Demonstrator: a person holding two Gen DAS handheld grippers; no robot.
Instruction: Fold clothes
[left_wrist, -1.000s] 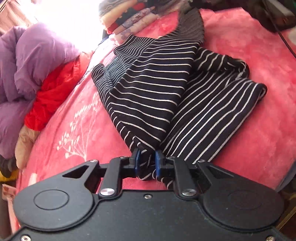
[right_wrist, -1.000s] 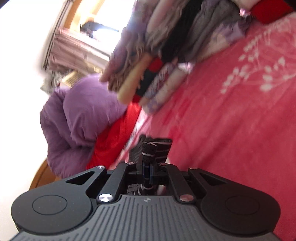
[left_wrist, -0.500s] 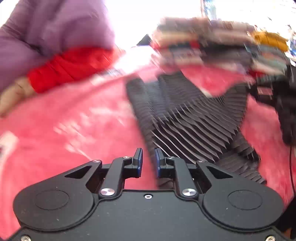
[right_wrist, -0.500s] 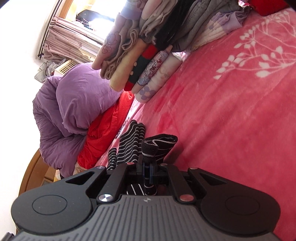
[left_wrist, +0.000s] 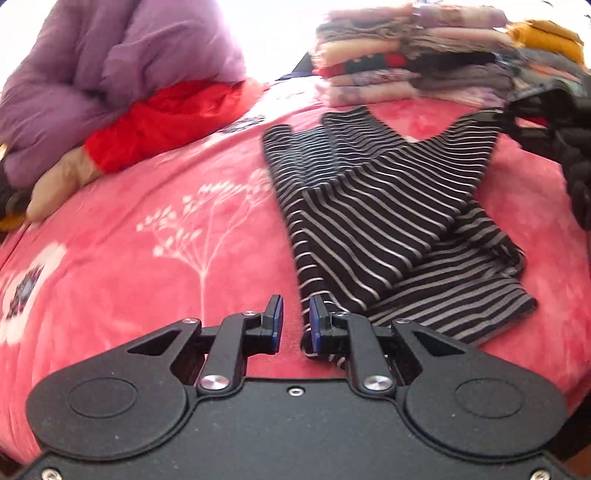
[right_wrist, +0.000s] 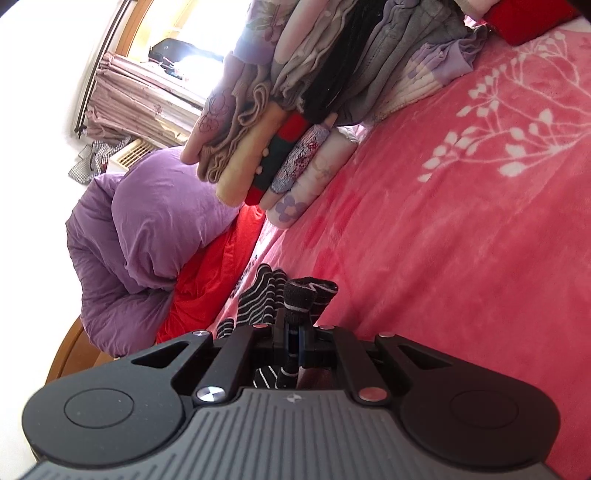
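Left tongs released striped shirt, right tongs still pinching it

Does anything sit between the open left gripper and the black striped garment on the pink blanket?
Nothing visible does. The left gripper is open right at the near edge of the black white-striped garment; only bare pink floral blanket lies beside it.

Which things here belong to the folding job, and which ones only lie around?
Job:
striped garment
left tongs, open
right tongs, shut on the garment

Lying about:
stack of folded clothes
purple duvet
red cloth
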